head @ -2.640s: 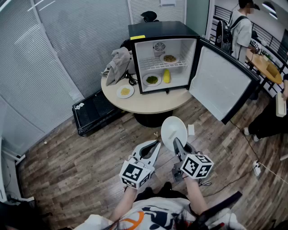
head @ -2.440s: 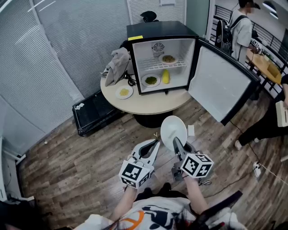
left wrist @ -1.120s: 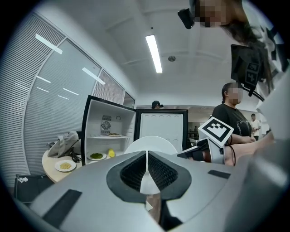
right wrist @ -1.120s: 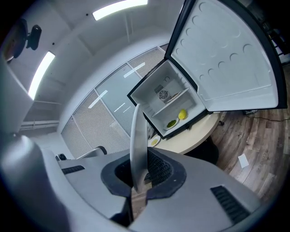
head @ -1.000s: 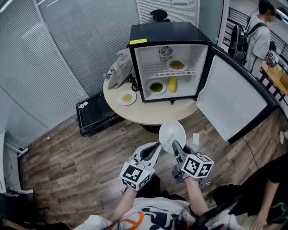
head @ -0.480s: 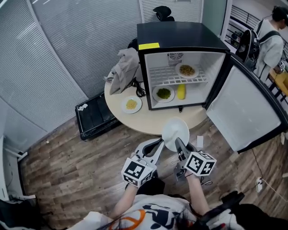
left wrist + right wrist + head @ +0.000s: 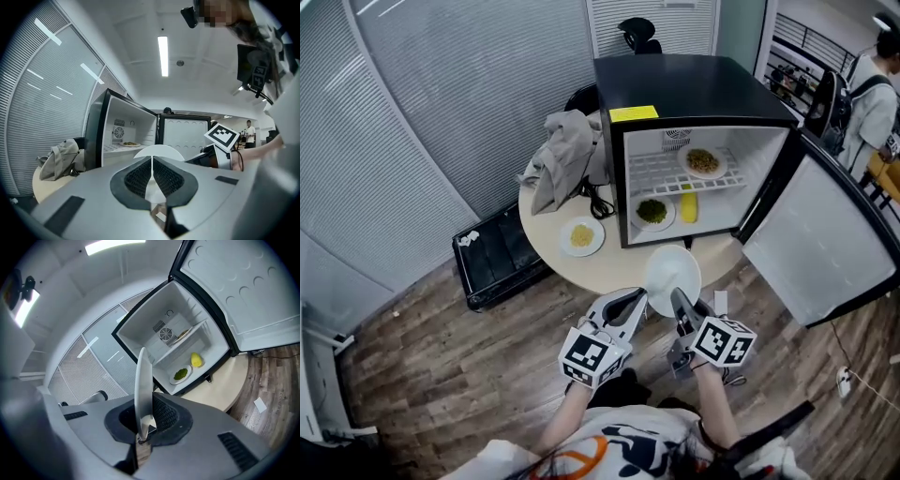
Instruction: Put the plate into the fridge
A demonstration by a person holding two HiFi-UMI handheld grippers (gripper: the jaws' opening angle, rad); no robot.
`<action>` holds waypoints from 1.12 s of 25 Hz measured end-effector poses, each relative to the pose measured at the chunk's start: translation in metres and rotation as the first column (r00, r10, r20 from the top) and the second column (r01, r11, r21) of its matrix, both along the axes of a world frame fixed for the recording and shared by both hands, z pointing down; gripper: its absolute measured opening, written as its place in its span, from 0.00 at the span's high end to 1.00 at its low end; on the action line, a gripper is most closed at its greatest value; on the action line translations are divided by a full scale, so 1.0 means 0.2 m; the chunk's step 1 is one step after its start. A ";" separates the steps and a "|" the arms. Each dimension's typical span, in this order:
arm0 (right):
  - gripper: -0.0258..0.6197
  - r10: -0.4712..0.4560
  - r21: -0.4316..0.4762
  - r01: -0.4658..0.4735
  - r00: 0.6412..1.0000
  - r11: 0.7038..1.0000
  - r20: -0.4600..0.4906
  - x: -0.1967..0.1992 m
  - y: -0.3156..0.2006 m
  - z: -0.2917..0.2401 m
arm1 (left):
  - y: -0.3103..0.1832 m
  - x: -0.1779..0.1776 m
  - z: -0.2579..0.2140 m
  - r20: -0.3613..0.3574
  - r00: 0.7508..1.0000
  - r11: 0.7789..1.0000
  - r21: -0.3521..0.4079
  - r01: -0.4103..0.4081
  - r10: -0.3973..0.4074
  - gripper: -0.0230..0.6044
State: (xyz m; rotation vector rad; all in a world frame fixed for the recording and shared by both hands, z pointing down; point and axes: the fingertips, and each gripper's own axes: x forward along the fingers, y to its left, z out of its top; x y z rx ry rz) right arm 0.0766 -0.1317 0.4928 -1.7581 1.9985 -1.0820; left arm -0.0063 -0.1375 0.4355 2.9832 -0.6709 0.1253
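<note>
the right gripper (image 7: 679,305) is pinching the white plate (image 7: 672,277) by its near rim, with its jaws pressing tight on the thin edge. the plate is hanging out ahead of the person, over the near edge of the round table (image 7: 572,270), just short of the open mini fridge (image 7: 694,94). the left gripper (image 7: 637,300) is riding beside it, jaws together on nothing. the plate is looking smooth, glossy, stiff and round. it is likely handling as light but slippery and chippable, and levering on a rim pinch, so a deep bite over the rim is seeming wise.
</note>
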 end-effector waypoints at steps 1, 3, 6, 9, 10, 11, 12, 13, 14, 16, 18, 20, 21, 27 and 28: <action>0.93 0.004 -0.003 -0.004 1.000 1.000 0.002 -0.01 -0.01 0.00 | -0.02 -0.01 0.01 0.000 1.000 1.000 -0.002 0.000 0.000 0.93; 0.93 0.011 -0.013 -0.011 1.000 1.000 0.010 -0.02 -0.03 0.02 | -0.05 -0.02 0.02 0.001 1.000 1.000 -0.008 0.000 0.000 0.93; 0.93 0.024 -0.022 -0.024 1.000 0.999 0.010 -0.01 -0.04 0.02 | -0.07 -0.02 0.03 -0.004 1.000 1.000 -0.018 -0.010 0.009 0.93; 0.93 0.038 -0.024 -0.038 0.999 0.999 0.013 0.02 -0.05 0.02 | -0.08 -0.02 0.06 0.003 1.000 0.999 -0.029 -0.016 0.016 0.93; 0.93 0.042 -0.027 -0.042 0.999 0.999 0.018 0.02 -0.06 0.03 | -0.09 -0.02 0.07 0.008 1.000 0.999 -0.035 -0.016 0.016 0.93; 0.93 0.044 -0.033 -0.043 0.999 0.999 0.024 0.03 -0.06 0.05 | -0.10 -0.02 0.09 0.013 1.000 0.999 -0.041 -0.016 0.017 0.93; 0.93 0.042 -0.039 -0.041 0.999 0.998 0.034 0.03 -0.06 0.06 | -0.11 -0.01 0.10 0.015 1.000 0.999 -0.046 -0.017 0.018 0.93; 0.93 0.039 -0.046 -0.037 0.998 0.998 0.044 0.03 -0.06 0.08 | -0.11 0.00 0.10 0.016 1.000 0.999 -0.049 -0.019 0.020 0.93; 0.93 0.038 -0.050 -0.035 0.998 0.998 0.051 0.04 -0.07 0.09 | -0.12 0.00 0.10 0.016 1.000 0.999 -0.050 -0.021 0.022 0.93; 0.93 0.041 -0.049 -0.038 0.998 0.998 0.053 0.07 -0.08 0.08 | -0.14 0.02 0.09 0.011 1.000 0.999 -0.048 -0.022 0.022 0.93; 0.93 0.041 -0.043 -0.039 0.998 0.998 0.046 0.11 -0.11 0.07 | -0.16 0.04 0.09 0.008 1.000 0.999 -0.046 -0.017 0.017 0.93; 0.93 0.041 -0.038 -0.039 0.998 0.999 0.043 0.14 -0.15 0.05 | -0.19 0.06 0.10 0.009 1.000 0.999 -0.046 -0.009 0.010 0.93; 0.93 0.043 -0.034 -0.041 0.998 0.999 0.045 0.16 -0.17 0.05 | -0.21 0.07 0.10 0.011 1.000 0.999 -0.047 -0.008 0.008 0.93; 0.93 0.042 -0.009 -0.042 0.997 0.999 0.061 0.28 -0.26 -0.03 | -0.28 0.17 0.06 0.008 1.000 1.000 -0.030 0.002 -0.002 0.93; 0.93 0.036 -0.007 -0.036 0.997 0.999 0.062 0.30 -0.28 -0.03 | -0.30 0.18 0.06 0.009 1.000 1.000 -0.030 0.008 -0.008 0.93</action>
